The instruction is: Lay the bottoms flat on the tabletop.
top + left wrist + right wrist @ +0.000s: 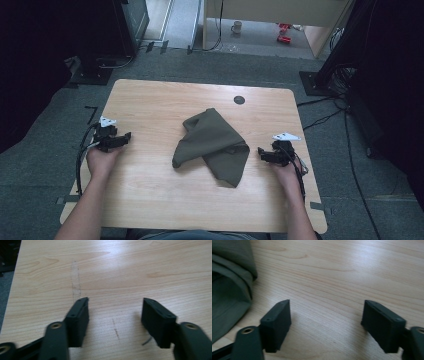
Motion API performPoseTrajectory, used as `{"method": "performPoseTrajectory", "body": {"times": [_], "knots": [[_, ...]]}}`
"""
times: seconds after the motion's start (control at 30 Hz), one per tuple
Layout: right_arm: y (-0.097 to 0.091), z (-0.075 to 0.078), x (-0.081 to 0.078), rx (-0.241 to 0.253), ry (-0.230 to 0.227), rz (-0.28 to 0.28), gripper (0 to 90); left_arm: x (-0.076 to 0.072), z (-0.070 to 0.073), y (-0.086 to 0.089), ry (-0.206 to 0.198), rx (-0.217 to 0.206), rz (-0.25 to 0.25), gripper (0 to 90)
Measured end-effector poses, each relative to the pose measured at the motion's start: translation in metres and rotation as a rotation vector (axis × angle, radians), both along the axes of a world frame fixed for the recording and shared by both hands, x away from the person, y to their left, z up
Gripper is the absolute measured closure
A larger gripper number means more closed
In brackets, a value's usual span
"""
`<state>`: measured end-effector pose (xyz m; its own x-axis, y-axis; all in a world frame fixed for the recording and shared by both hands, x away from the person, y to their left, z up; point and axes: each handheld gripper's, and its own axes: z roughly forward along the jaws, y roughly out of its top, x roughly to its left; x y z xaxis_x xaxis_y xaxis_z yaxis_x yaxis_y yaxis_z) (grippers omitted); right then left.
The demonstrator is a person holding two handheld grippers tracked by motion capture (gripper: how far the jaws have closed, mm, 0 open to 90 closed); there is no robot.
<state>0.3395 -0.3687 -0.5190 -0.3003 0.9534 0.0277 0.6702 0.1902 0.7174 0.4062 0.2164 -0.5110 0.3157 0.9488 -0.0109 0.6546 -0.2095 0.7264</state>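
On table: olive cloth crumpled mid-table; left hand-held gripper, right hand-held gripper flank it, jaws apart, empty.

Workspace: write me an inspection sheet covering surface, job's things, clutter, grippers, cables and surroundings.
Surface: light wooden table, faint scuff marks, a round black grommet near the far edge.
Job's things: crumpled olive-green cloth lying mid-table, untouched.
Clutter: nothing seen on the table.
Grippers: left gripper and right gripper rest at opposite table sides, jaws apart, nothing between them; the cloth lies beside the right one.
Cables: black cable trails from the left gripper; more cables on the floor at right.
Surroundings: grey carpet; a white mug on the floor beyond.
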Motion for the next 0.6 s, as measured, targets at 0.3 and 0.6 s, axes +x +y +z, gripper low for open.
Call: {"method": "performPoseTrajectory", "body": {"times": [0.3,0.6], "knots": [[-0.001,0.011,-0.005,0.033,-0.023,-0.006,31.5,0.0,0.006,-0.001,0.044,-0.081,-0.038,44.9],[0.002,0.017,-0.003,0.087,0.038,0.044,35.1,-0.005,0.014,-0.011,0.042,-0.126,-0.101,45.3]]}}
